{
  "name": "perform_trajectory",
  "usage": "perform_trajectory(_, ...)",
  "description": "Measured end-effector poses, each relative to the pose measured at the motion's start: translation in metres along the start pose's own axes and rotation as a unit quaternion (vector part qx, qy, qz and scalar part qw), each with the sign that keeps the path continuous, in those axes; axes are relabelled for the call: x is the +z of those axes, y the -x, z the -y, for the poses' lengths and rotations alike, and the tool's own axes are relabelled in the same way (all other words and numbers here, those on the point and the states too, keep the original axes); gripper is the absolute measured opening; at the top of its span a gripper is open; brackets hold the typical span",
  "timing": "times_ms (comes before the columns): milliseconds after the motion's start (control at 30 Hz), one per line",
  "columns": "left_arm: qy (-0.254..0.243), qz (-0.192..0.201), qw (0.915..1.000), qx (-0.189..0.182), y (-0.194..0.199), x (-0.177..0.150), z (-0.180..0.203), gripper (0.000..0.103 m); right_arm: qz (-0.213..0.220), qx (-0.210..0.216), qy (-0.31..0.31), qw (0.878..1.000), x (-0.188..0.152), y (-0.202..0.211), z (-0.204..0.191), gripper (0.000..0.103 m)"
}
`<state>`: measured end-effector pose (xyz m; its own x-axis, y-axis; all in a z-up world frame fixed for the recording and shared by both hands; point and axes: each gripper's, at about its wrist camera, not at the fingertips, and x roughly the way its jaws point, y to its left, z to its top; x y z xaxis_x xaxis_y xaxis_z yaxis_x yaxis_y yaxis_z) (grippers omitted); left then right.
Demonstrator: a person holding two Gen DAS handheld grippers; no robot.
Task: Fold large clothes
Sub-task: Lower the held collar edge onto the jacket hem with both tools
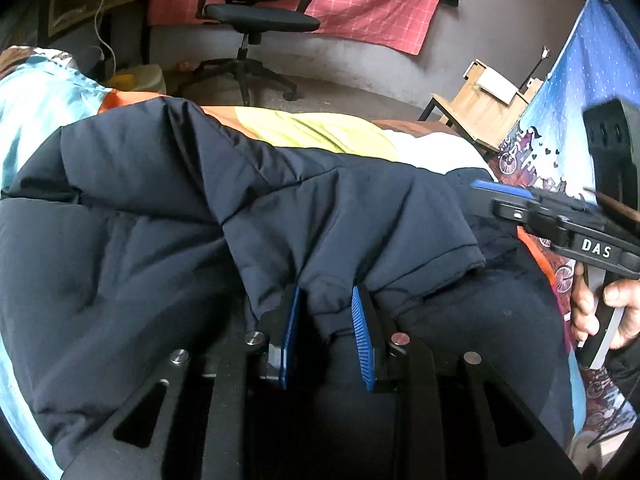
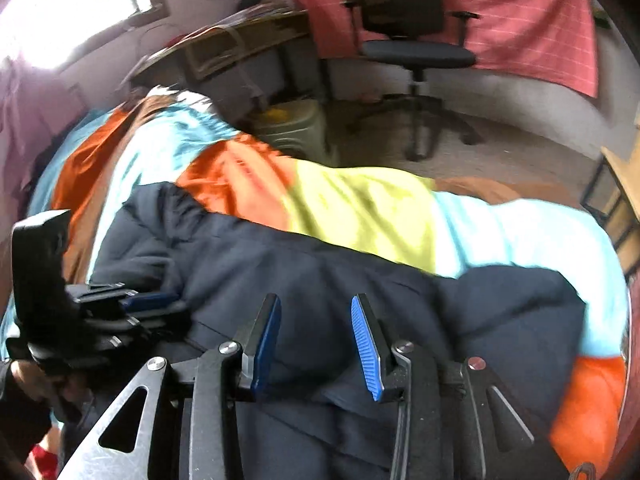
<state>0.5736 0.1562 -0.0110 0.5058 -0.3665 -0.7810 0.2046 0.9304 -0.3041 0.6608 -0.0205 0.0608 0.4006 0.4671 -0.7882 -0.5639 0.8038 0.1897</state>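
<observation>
Navy padded jacket (image 1: 168,216) sprawls across the bed (image 2: 360,208), so both tools work its near hem. Left gripper (image 1: 325,312), at six o'clock, has its jaws clenched on a fold to lift it; right gripper (image 2: 316,320) hovers above with jaws parted, gripping nothing.

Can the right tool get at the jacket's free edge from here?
Probably yes: the right tool stands open just above the dark jacket, with nothing between them. The left tool grips a fold off to the side.

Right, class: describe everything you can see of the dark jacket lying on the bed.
The dark jacket is navy, padded and quilted with stitched seams, matte like nylon. It lies crumpled across the multicoloured bedspread. One sleeve is folded over the body, and the left hand-held gripper pinches its cuff.
</observation>
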Motion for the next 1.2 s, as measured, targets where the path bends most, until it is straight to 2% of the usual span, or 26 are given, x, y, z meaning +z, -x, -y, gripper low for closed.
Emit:
perform_trajectory(100,-0.005,-0.003,1.0000,0.008,0.001,0.000,0.002,0.024,-0.047,-0.014,0.025,0.998,0.001,-0.027,-0.015,0.035)
perform_trajectory(300,-0.005,-0.010,0.9999,0.003,-0.001,0.000,0.001,0.023,-0.095,-0.018,0.049,0.994,-0.001,-0.044,-0.004,0.035)
perform_trajectory(400,-0.013,-0.013,0.9997,0.014,-0.007,0.001,0.005,0.023,-0.112,-0.012,0.035,0.993,-0.007,-0.047,0.000,0.035)
perform_trajectory(500,-0.017,-0.015,0.9994,0.028,-0.014,0.003,0.008,0.023,-0.114,-0.038,0.041,0.992,-0.013,-0.061,-0.008,0.035)
perform_trajectory(567,-0.014,-0.014,0.9994,0.030,-0.018,0.002,0.006,0.023,-0.103,-0.065,0.068,0.990,-0.016,-0.070,-0.017,0.035)
perform_trajectory(667,-0.008,-0.015,0.9993,0.033,-0.021,0.002,0.008,0.023,-0.094,-0.050,0.042,0.993,-0.016,-0.073,-0.007,0.035)
perform_trajectory(767,0.002,-0.013,0.9994,0.031,-0.015,0.000,0.010,0.023,-0.073,-0.034,0.028,0.996,-0.020,-0.054,0.000,0.035)
perform_trajectory(933,-0.009,-0.017,0.9991,0.037,-0.010,-0.003,0.010,0.023,-0.064,-0.048,0.027,0.996,-0.040,-0.013,0.017,0.034)
perform_trajectory(1033,-0.007,-0.017,0.9990,0.041,-0.014,-0.003,0.011,0.023,-0.077,-0.037,0.005,0.996,-0.052,-0.023,0.032,0.034)
perform_trajectory(1100,-0.012,-0.017,0.9984,0.053,-0.017,-0.003,0.014,0.023,-0.078,-0.026,-0.032,0.996,-0.053,-0.037,0.042,0.034)
perform_trajectory(1200,-0.008,-0.016,0.9978,0.064,-0.013,-0.002,0.018,0.022,-0.081,-0.043,-0.039,0.995,-0.050,-0.038,0.037,0.034)
